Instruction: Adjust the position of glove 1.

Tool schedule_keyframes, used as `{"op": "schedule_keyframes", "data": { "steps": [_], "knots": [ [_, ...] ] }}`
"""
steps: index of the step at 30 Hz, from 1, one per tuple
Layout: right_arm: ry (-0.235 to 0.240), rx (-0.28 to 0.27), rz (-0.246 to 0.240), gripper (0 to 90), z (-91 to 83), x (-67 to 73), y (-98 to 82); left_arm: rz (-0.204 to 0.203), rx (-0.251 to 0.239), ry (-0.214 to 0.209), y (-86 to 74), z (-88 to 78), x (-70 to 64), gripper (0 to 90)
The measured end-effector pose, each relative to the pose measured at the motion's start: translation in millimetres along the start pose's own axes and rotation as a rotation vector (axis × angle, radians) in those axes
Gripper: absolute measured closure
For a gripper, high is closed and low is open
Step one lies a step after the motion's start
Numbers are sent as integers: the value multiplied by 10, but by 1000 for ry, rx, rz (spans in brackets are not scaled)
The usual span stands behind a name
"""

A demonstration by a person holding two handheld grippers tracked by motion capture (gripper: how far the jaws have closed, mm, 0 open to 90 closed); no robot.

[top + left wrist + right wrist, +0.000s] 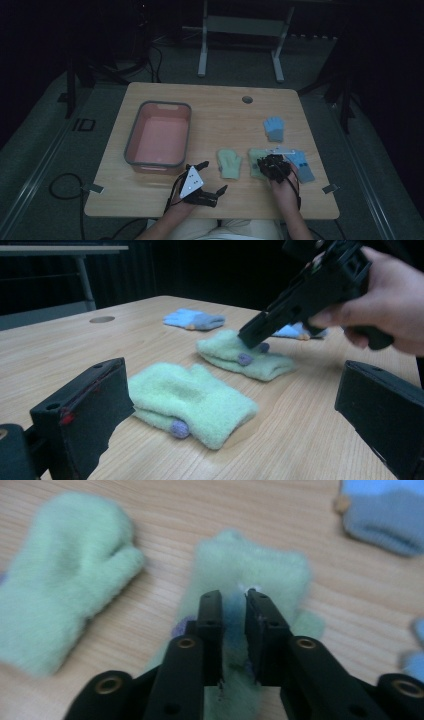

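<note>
A: Nearest the camera, the left gripper (207,176) rests near the table's (150,205) front edge, jaws spread wide with nothing between them.

B: And the right gripper (233,596)?

A: It is down on the right green mitten (252,567), jaws a narrow gap apart. Whether they pinch the fleece, I cannot tell.

B: Where is that mitten from the pink tub (157,134)?

A: Well to the tub's right, past the left green mitten (229,164), with bare wood between the two.

B: How does it lie?

A: Flat, long axis running away from the person; in the high view the gripper covers most of it.

B: Open room?

A: Wide bare wood behind the mittens, right of the tub. Two blue gloves, one farther back (274,128) and one at the right (302,165), lie farthest from the tub.
</note>
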State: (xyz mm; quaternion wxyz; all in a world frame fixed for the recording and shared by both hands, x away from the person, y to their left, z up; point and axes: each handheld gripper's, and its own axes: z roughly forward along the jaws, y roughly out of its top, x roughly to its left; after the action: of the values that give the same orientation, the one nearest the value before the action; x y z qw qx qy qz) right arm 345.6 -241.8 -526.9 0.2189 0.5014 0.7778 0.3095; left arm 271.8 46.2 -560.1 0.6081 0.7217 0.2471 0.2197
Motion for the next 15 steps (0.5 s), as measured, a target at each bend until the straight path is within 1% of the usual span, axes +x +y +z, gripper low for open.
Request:
{"op": "schedule_keyframes", "data": {
  "steps": [1,3,4,5,6,7,8,9,10,13,15],
  "knots": [
    [11,-4,-15,759,-35,-34,12,1,0,0,0,0,0,10],
    [72,-5,-47,744,-70,-110,37,1,-3,1,-1,0,-2,10],
    [84,19,-69,729,-73,-175,56,2,-2,0,-1,1,-2,10],
    [111,25,-84,721,-79,-229,65,2,-1,0,0,2,-3,10],
    [148,16,-85,716,-89,-289,70,2,0,1,0,2,-3,10],
    [157,16,-82,708,-92,-325,73,0,-1,1,0,3,-1,10],
    [155,20,-87,707,-84,-373,72,-2,-1,-2,0,3,3,10],
    [173,22,-80,706,-73,-405,68,-8,-1,-3,0,3,5,10],
    [209,21,-81,714,-42,-449,57,-10,-1,-3,0,2,8,10],
    [209,36,-83,713,-10,-475,54,-9,-3,-2,-1,0,5,10],
    [221,36,-81,708,8,-482,60,-5,-3,0,-1,2,2,10]
  ]
}}
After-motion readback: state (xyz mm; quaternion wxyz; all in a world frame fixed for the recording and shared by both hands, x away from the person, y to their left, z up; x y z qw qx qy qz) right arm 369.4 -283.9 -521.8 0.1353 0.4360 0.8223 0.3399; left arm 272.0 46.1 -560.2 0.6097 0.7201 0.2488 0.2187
